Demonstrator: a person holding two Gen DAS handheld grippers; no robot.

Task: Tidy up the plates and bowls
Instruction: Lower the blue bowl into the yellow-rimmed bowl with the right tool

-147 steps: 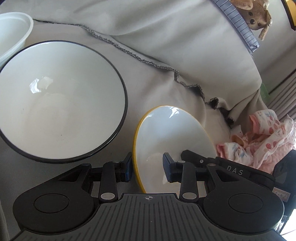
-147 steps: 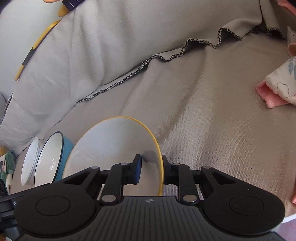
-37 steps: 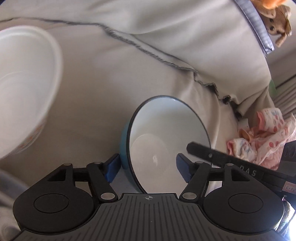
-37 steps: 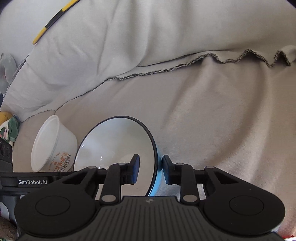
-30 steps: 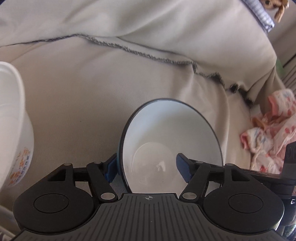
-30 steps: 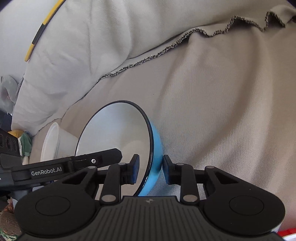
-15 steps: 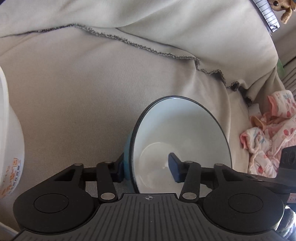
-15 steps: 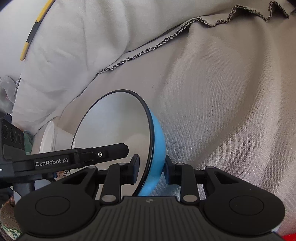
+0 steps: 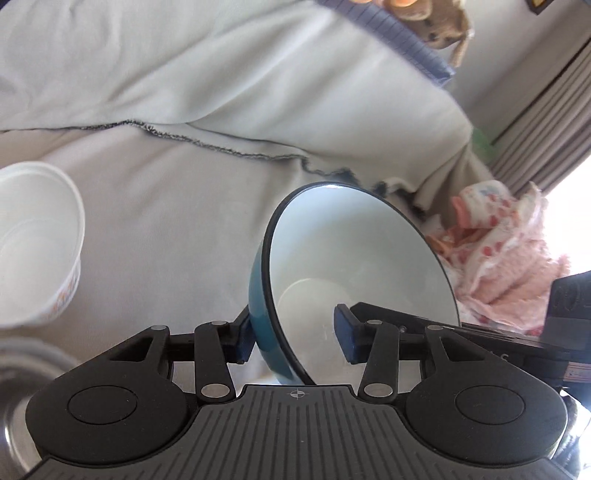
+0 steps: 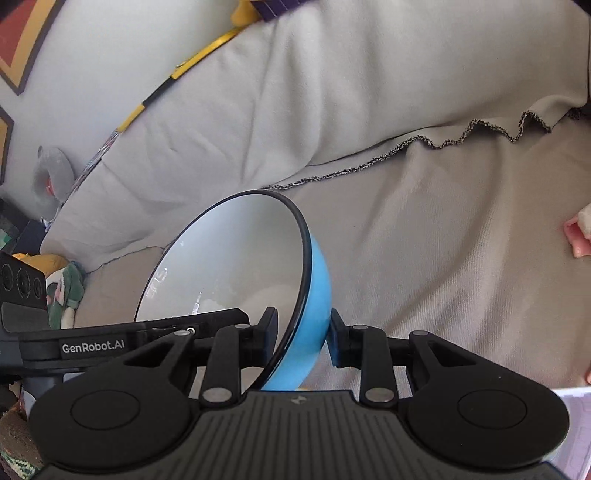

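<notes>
A blue bowl [image 9: 362, 251] with a white inside and a black rim hangs tilted above the grey sofa cover [image 9: 166, 229], held from both sides. My left gripper [image 9: 293, 339] is shut on its left wall, one pad on the blue outside and the other inside. My right gripper [image 10: 303, 332] is shut on the opposite wall of the blue bowl [image 10: 229, 258], rim between its pads. The left gripper's finger [image 10: 155, 332] reaches in from the left in the right wrist view. A white patterned bowl [image 9: 37, 243] stands upright on the seat to the left.
A shiny metal bowl [image 9: 14, 406] shows blurred at the lower left of the left wrist view. Pink patterned cloth [image 9: 498, 251] lies bunched on the right, and a plush toy [image 9: 436, 22] sits on the covered backrest [image 10: 332, 92].
My left gripper's jaws narrowed from wide apart onto the blue bowl's wall. Both grippers then rose with the bowl, and the white bowl and seat dropped farther below.
</notes>
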